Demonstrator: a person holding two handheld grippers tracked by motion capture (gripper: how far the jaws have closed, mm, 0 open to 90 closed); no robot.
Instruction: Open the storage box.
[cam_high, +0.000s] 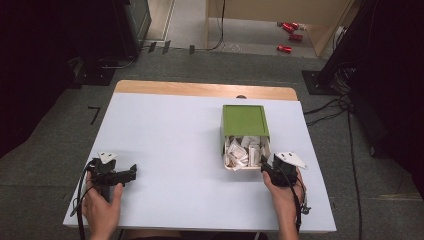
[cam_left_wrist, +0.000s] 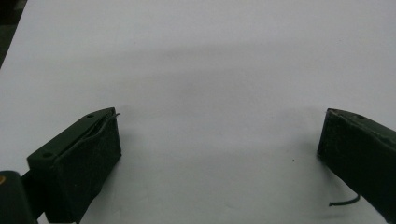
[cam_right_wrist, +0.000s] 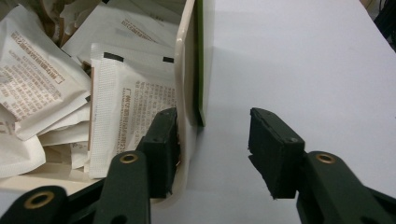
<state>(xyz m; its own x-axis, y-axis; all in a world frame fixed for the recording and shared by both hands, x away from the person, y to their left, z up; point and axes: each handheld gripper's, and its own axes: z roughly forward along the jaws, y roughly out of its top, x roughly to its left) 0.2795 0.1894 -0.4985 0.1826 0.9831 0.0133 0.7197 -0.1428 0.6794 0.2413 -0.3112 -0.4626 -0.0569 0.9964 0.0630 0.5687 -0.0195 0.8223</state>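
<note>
1. The right claw (cam_right_wrist: 212, 149) is straddling the near right wall of the box (cam_high: 244, 120): one jaw is sitting inside among the packets (cam_right_wrist: 133, 107), the other is standing outside over bare bench (cam_right_wrist: 303, 56). The jaws are half open and not yet pinching, with a clear gap on the outer side. If they are closing unevenly, the box is likely being shoved sideways rather than gripped.

2. The inner jaw is lying against a packet. Closing could be trapping that packet against the wall, so the hold is landing on slippery paper and slipping off.

3. The box is standing right of centre on the bench, its green lid (cam_high: 245, 119) slid back and the near part open and heaped with packets. A pull on one corner wall could be twisting or tipping it, spilling packets over the rim.

4. The wall looks thin; a hard squeeze at one corner could be bending it.

5. The left claw (cam_left_wrist: 217, 144) is resting wide open on bare bench near the left edge, well apart from the box, so nothing is steadying the box against the right hand's (cam_high: 284, 192) pull.
</note>
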